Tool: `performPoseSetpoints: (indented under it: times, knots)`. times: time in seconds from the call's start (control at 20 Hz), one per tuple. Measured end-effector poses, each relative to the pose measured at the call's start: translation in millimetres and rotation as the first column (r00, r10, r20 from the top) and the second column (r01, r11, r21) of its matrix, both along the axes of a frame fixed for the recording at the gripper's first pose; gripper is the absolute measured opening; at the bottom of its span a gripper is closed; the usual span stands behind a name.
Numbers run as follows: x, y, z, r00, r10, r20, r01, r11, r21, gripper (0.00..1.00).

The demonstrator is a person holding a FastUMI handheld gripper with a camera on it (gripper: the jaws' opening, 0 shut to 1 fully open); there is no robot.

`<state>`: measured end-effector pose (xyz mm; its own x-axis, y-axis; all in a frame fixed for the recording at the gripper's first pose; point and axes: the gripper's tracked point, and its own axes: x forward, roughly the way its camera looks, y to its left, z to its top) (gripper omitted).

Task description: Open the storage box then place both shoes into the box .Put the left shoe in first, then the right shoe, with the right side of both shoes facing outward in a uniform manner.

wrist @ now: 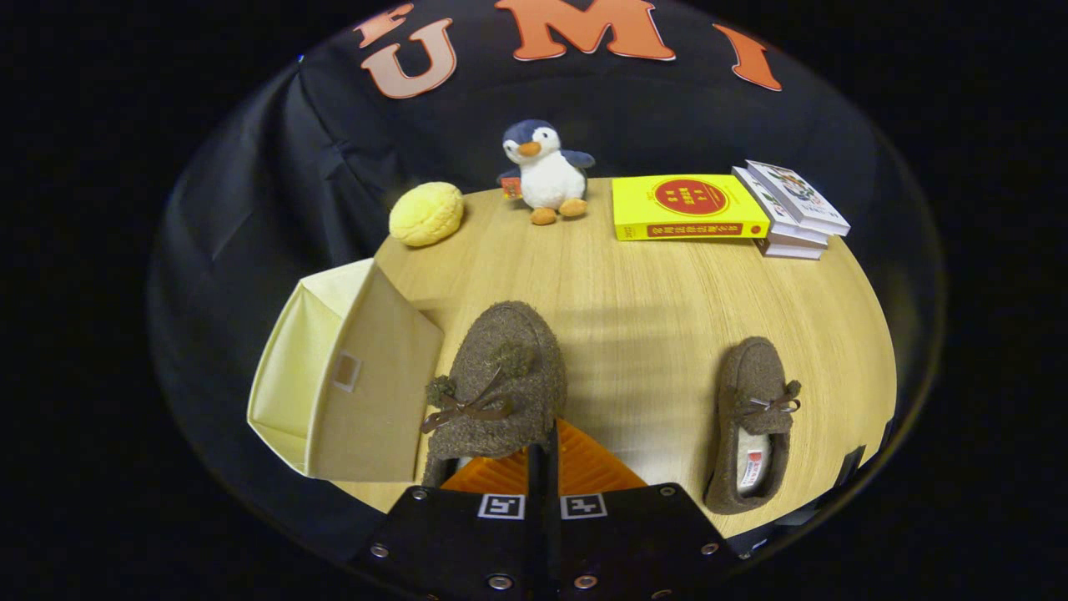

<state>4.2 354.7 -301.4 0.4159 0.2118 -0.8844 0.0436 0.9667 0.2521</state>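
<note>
My gripper (542, 446) is shut on the rim of a fuzzy brown shoe (501, 371) with a bow and pompoms. The shoe's toe points away from me, and it hangs just right of the storage box (346, 380). That box is cream fabric and stands at the table's left edge. Its beige panel with a small tab faces me, and a paler surface shows to the left of the panel. I cannot tell how far the box is open. A matching brown shoe (755, 417) lies on the wooden table (651, 309) off to the right of the fingers, with its opening towards me.
Along the far edge of the table are a yellow bun-shaped toy (426, 214), a plush penguin (546, 173), a yellow book (688, 207) and a small stack of books (793, 209). Bare wood lies between the two shoes.
</note>
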Motion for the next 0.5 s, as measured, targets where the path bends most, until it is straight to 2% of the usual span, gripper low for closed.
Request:
performPoseSetpoints:
  times: [0.3,0.5]
  knots:
    - [29,81,70,0.996,0.068,0.063,-0.073,0.993,0.088,0.02]
    - [47,133,93,0.992,0.101,0.080,-0.110,0.986,0.126,0.02]
